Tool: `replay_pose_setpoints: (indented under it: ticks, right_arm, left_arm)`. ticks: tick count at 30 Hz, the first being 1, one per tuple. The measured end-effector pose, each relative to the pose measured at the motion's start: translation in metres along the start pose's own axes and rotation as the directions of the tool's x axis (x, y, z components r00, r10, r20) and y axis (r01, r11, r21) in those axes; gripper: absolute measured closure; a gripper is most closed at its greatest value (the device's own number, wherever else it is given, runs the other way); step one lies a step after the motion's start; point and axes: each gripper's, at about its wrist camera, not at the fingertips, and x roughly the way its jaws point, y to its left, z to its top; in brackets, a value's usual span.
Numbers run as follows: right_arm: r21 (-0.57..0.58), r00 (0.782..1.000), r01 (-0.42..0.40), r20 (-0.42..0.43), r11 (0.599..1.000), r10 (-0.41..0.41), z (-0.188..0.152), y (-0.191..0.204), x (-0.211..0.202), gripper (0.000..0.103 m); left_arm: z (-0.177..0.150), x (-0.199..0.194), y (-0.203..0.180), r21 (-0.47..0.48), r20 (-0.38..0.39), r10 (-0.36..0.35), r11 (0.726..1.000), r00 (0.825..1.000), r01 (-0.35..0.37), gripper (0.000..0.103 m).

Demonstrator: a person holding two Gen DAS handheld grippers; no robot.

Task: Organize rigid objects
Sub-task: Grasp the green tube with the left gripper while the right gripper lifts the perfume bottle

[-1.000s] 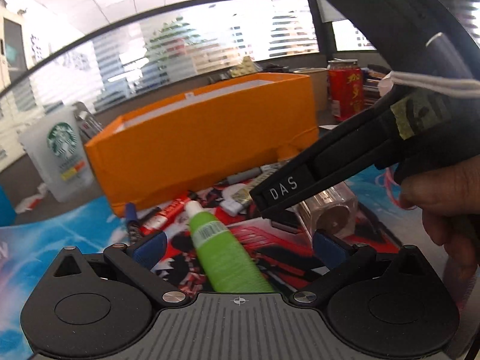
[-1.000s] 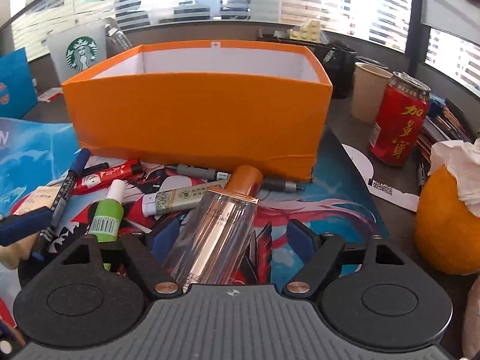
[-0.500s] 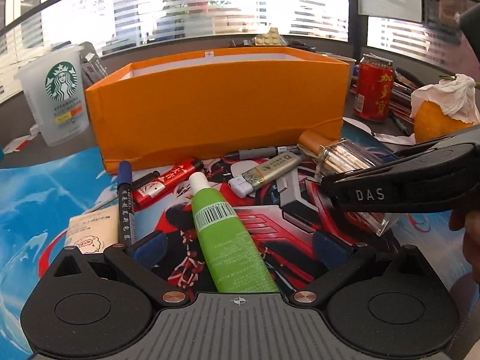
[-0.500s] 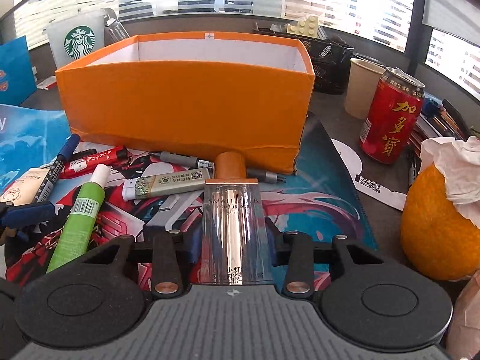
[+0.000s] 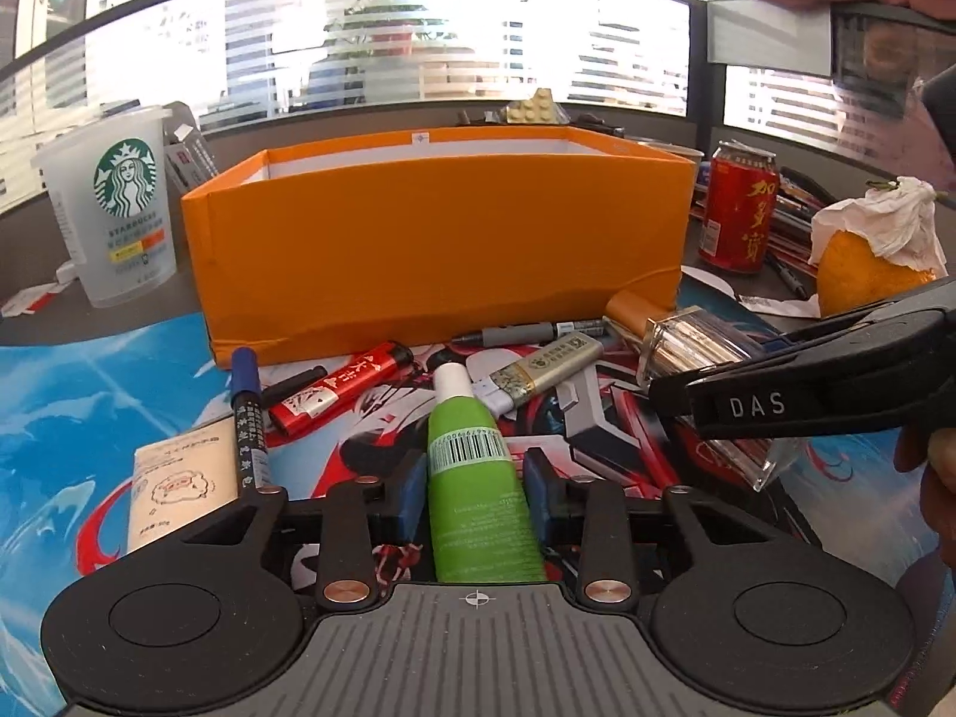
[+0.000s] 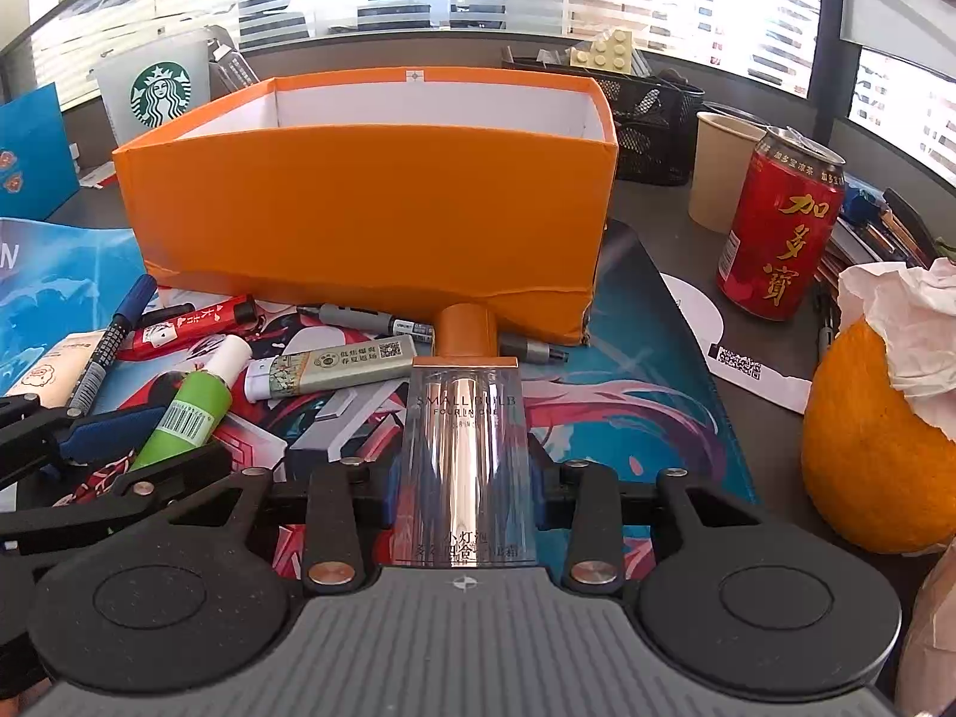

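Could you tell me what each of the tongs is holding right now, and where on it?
The left tongs have just closed on the green tube's lower body; the right tongs clamp the clear bottle mid-body.

A dark desk (image 6: pixel 669 221) carries a printed mat (image 6: pixel 645 394) and orange box (image 6: pixel 370 209).

Orange box (image 6: pixel 364 221) open on top; pens, lighters (image 6: pixel 191 322) crowd mat (image 6: pixel 627 406) before it; can (image 6: pixel 777 233), orange (image 6: pixel 866 448) block right.

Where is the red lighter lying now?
In the left wrist view, the red lighter lies on the printed mat, left of centre, before the orange box, between the blue marker and the green tube.
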Motion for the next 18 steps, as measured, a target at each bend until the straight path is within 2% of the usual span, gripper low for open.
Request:
replay_pose_setpoints:
  ticks: [6,11,18]
  right_arm:
    - [-0.008,1.000,0.001,0.002,1.000,-0.001,0.001,0.002,-0.002,0.068]
    - [0.030,0.999,-0.040,0.014,0.999,0.040,0.003,-0.002,-0.009,0.068]
    - [0.038,0.997,-0.054,0.054,0.998,0.052,0.008,0.003,-0.023,0.068]
  left_arm:
    - [0.004,-0.001,0.002,0.004,-0.017,-0.012,1.000,1.000,0.012,0.073]
    - [0.006,-0.007,0.007,-0.004,-0.006,-0.015,1.000,1.000,0.015,0.074]
    - [0.017,-0.022,0.014,-0.011,0.027,-0.019,1.000,0.999,0.019,0.074]
